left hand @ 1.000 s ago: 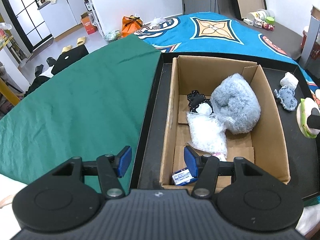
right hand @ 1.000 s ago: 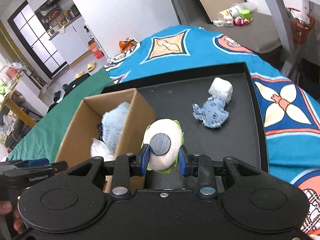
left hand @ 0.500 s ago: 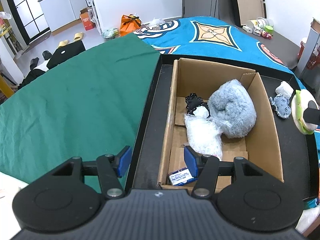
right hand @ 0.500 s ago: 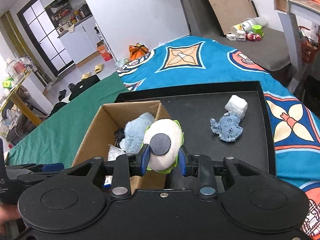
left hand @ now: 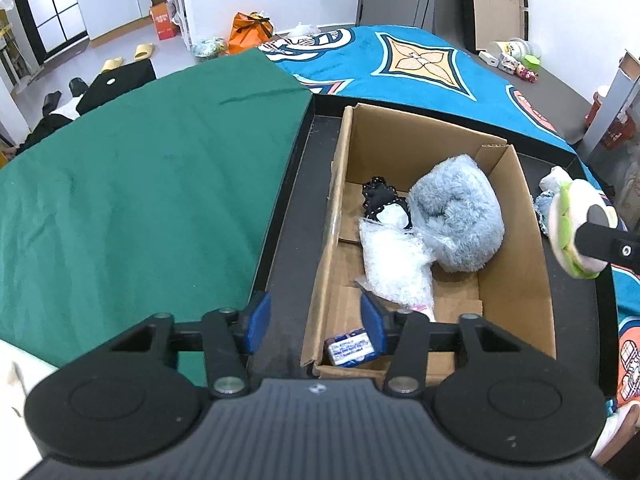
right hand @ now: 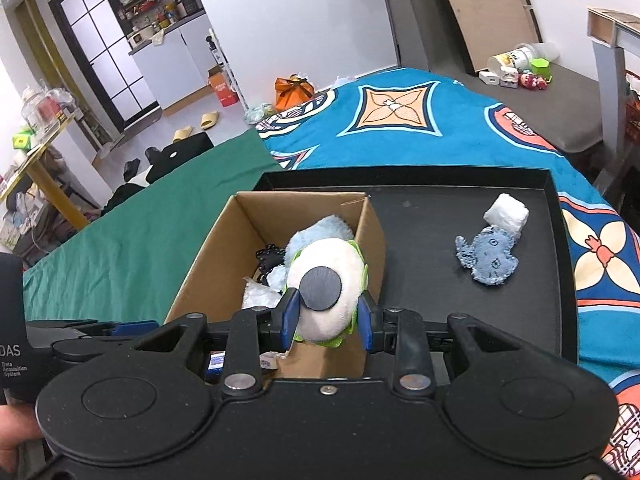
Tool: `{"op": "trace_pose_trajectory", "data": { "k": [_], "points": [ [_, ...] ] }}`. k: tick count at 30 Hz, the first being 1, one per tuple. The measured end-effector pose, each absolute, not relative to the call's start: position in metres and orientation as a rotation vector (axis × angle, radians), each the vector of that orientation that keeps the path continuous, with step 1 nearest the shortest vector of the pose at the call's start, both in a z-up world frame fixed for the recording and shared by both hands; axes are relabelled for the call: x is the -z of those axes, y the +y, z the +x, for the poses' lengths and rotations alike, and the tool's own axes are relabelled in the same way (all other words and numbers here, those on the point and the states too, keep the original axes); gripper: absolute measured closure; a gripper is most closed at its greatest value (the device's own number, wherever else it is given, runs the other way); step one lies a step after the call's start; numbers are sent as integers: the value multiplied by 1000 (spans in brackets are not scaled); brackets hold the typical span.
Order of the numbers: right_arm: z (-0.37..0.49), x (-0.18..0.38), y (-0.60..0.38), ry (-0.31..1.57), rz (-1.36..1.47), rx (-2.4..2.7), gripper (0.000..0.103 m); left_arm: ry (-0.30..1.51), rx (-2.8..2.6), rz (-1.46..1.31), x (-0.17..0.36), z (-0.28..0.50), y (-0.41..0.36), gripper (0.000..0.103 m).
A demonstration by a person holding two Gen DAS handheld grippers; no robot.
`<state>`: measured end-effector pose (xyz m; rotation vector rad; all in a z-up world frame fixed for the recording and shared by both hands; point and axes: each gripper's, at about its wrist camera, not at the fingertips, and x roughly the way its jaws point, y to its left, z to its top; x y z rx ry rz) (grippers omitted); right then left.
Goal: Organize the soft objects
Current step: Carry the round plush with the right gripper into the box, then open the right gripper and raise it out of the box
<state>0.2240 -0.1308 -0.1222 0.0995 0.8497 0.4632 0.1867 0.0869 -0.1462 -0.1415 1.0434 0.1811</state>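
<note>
Between right tool [right hand: 325,317] pads, plush [right hand: 325,280] (gripped)

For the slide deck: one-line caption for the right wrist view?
Right gripper holding white-and-green plush above open cardboard box.

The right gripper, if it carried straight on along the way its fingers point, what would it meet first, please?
Probably the cardboard box: the right gripper, shut on the white and green plush, points toward the box's right wall and the fluffy blue toy inside. Depth is unclear.

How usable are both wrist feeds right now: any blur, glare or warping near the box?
Left wrist view: sharp, evenly lit, fisheye bows the cardboard box walls, mild sheen on the plastic bag. Right wrist view: sharp; the plush toy in the right gripper hides part of the box.
</note>
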Motion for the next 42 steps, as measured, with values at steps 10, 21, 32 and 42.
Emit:
{"op": "trace_pose_trajectory", "data": {
  "k": [10, 21, 32, 42],
  "points": [
    [220, 125, -110, 870, 73, -485, 72, 1038, -145, -178, 149, 185, 92, 94],
    [212, 122, -91, 875, 46, -518, 45, 1029, -130, -202, 149, 183, 96, 94],
    [219, 122, -126, 855, 75, -421, 24, 1018, -157, -164, 146, 182, 90, 91],
    [223, 129, -150, 846, 88, -396, 19, 1007, -181, -123, 143, 181, 84, 89]
  ]
}}
